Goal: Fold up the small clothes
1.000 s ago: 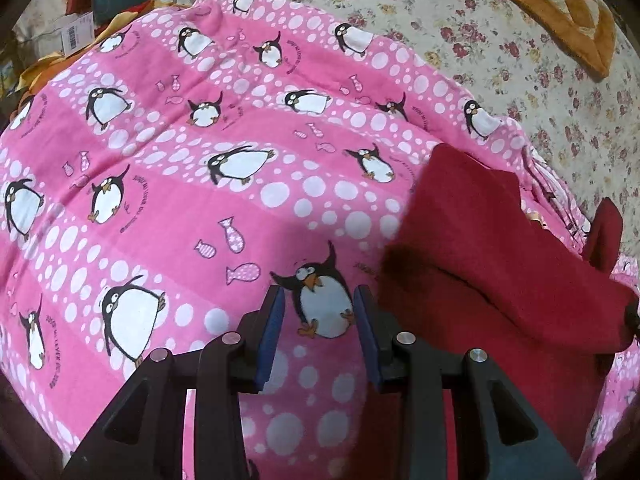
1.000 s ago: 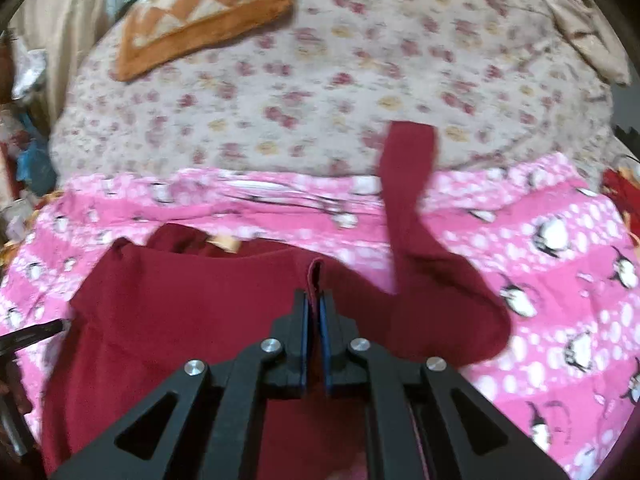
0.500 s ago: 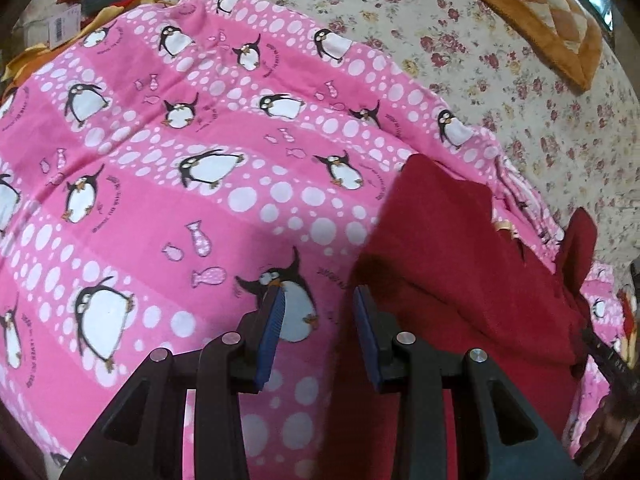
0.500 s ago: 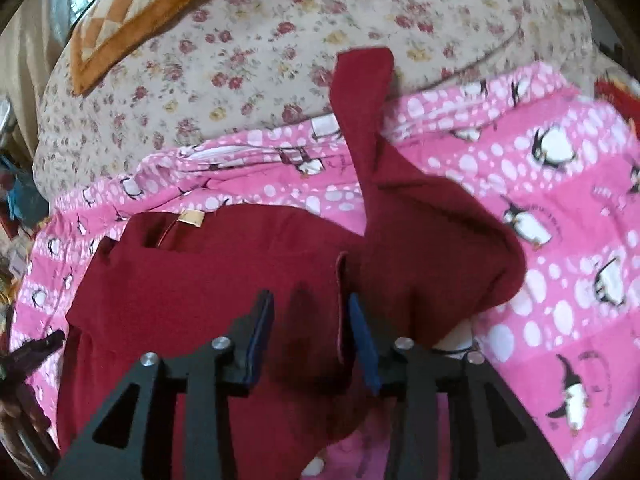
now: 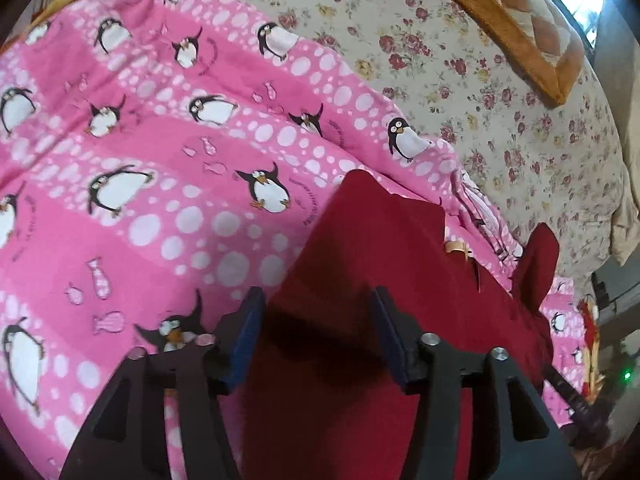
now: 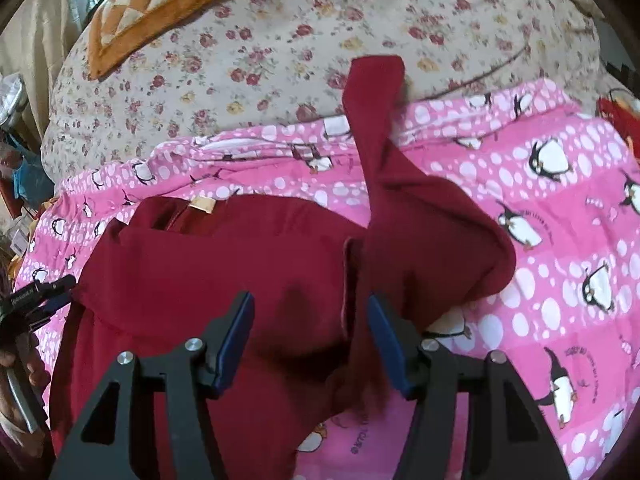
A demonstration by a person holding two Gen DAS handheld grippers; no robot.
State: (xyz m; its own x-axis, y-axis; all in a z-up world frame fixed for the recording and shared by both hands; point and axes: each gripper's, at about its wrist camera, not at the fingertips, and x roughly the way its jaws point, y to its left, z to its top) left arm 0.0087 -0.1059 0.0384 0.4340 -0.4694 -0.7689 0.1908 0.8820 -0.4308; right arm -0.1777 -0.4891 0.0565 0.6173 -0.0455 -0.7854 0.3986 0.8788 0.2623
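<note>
1. One dark red garment [image 6: 224,264] is lying on the pink penguin blanket [image 6: 552,240]. Its collar end, with a tan label [image 6: 203,204], is pointing away from the right gripper toward the floral sheet [image 6: 320,20], so in the right wrist view the body's long axis is running from near to far.
2. One sleeve [image 6: 376,92] is stretching up and away from the folded right side, its cuff lying over the blanket's far edge onto the sheet.
3. The right gripper [image 6: 310,320] is standing spread, its jaws having just been opening. A folded fabric edge is lying between them, and the pads are not pressing on it.
4. The left gripper [image 5: 318,328] is also spread, its jaws having just been opening above the garment's [image 5: 380,280] left edge, gripping nothing.
5. Open blanket [image 5: 140,200] is lying to the left of the garment, and more to the right.
6. One orange checked cushion [image 6: 160,4] is lying on the sheet's far part, well apart from the garment.
7. At the left edge of the right wrist view, a hand [image 6: 24,364] is holding the other gripper.
</note>
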